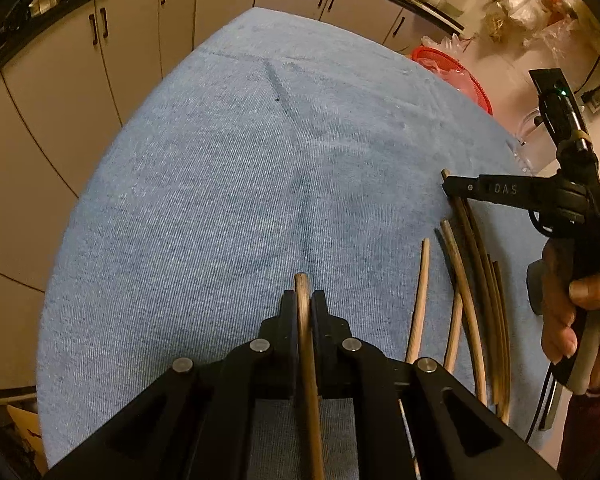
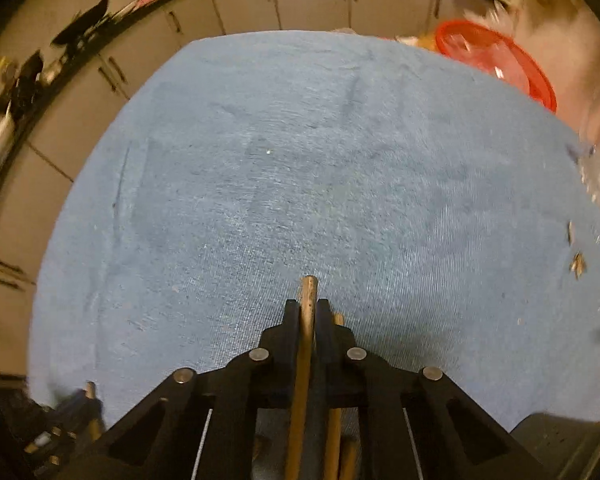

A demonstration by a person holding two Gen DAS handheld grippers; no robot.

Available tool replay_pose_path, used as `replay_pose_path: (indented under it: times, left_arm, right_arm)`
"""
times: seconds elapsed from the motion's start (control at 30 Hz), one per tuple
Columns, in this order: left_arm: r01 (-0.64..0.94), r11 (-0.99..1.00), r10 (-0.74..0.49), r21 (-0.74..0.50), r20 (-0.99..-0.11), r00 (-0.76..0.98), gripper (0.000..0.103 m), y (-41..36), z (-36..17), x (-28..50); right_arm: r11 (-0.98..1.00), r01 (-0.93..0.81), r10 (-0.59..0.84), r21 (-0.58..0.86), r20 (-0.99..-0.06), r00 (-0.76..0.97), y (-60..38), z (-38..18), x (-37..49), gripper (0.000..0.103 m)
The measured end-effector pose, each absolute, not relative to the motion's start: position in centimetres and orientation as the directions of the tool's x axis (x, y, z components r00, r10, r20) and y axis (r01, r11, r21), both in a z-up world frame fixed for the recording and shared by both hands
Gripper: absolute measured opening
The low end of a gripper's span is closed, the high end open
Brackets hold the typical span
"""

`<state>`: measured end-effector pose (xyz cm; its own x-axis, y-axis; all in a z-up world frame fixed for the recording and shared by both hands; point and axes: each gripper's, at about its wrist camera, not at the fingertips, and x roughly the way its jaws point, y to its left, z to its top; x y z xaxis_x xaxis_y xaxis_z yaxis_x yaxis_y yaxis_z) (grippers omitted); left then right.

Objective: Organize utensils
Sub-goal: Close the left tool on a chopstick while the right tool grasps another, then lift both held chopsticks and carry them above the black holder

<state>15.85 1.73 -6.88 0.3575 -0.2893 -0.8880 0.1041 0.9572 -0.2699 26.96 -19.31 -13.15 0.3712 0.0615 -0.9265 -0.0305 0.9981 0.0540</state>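
While the blue cloth [image 1: 228, 184] lies spread over the surface, the left hand-held gripper [image 1: 304, 304] points steeply down at it with its jaws closed tight on a single brown chopstick [image 1: 306, 344], whose tip pokes out just past the fingertips. To its right, a loose row of chopsticks [image 1: 466, 280] lies on the cloth, some paler and some darker. The right hand-held gripper [image 2: 309, 312] is down over the far end of that row, gripped by a hand [image 1: 568, 312], and its jaws are pinched on another chopstick [image 2: 306, 344], with more sticks lying just beneath. A red basket [image 2: 500, 60] sits beyond the cloth's far corner.
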Motion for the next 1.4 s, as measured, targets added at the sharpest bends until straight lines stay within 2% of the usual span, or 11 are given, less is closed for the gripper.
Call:
replay_pose_path:
  times: [0.2,0.43,0.67,0.83,1.4]
  left_arm:
    - [0.107,0.94,-0.339,-0.324,-0.852,0.399,0.007,2.0,-5.5,15.2]
    - [0.141,0.937,-0.345,-0.32,-0.775,0.53,0.007,2.0,-0.2,12.4]
    - [0.193,0.935,-0.351,-0.298,-0.689,0.634,0.007,0.9,4.8,9.2]
    - [0.219,0.93,-0.363,-0.295,-0.65,0.667,0.007,0.2,6.9,8.3]
    - [0.255,0.924,-0.381,-0.286,-0.613,0.692,0.007,-1.1,9.1,6.1]
  right_arm:
    - [0.987,-0.04,0.153,0.154,-0.855,0.495,-20.0,-9.5,23.2,0.008]
    - [0.974,-0.095,0.214,0.207,-0.693,0.688,-21.1,-2.2,15.1,0.007]
    - [0.975,-0.122,0.206,0.188,-0.535,0.819,-20.8,1.6,8.8,0.007]
    - [0.972,-0.138,0.212,0.189,-0.458,0.864,-20.9,2.9,5.5,0.007]
    - [0.966,-0.132,0.214,0.222,-0.403,0.89,-22.8,3.8,2.2,0.007]
